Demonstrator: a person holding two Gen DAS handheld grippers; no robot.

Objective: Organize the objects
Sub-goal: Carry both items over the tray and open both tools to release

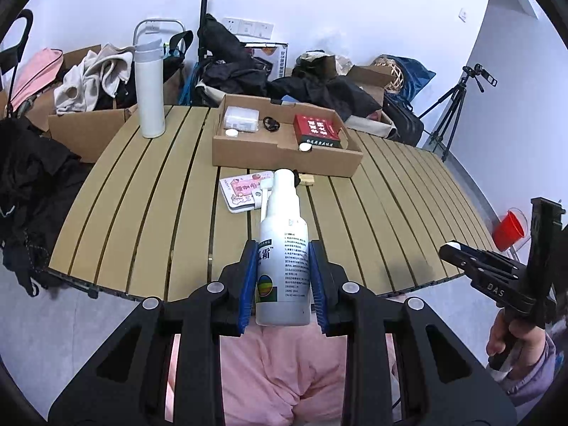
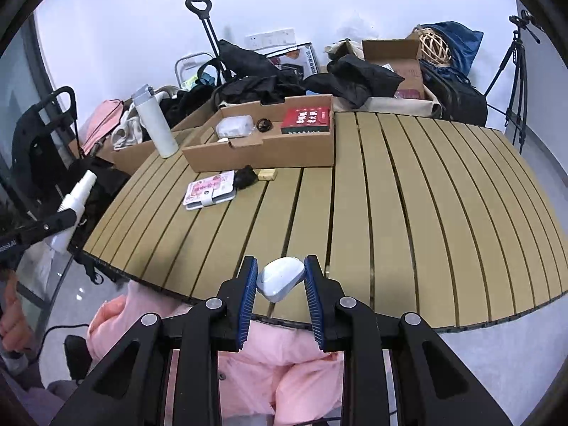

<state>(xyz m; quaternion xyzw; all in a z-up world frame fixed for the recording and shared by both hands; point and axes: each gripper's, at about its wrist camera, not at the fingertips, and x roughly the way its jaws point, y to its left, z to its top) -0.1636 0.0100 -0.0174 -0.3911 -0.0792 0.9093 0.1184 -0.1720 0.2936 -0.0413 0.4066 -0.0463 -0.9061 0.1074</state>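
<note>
My left gripper (image 1: 283, 248) is shut on a white spray bottle (image 1: 283, 248), held above the near edge of the slatted table (image 1: 159, 195); the bottle also shows in the right wrist view (image 2: 72, 202). My right gripper (image 2: 280, 266) is shut on a small white rounded case (image 2: 281, 278) over the table's near edge. A cardboard tray (image 1: 284, 161) at the back holds a red box (image 1: 317, 129), a clear plastic box (image 1: 241, 119), a black ring and two white caps. A pink-patterned wallet (image 2: 210, 190), a black object (image 2: 245, 176) and a small wooden block (image 2: 267, 174) lie before the tray.
A white thermos (image 1: 151, 92) stands at the table's back left. Bags, clothes and cardboard boxes crowd the floor behind. A tripod (image 1: 451, 113) stands at the right, with a red cup (image 1: 508, 229) nearby. Pink-clad legs are below the grippers.
</note>
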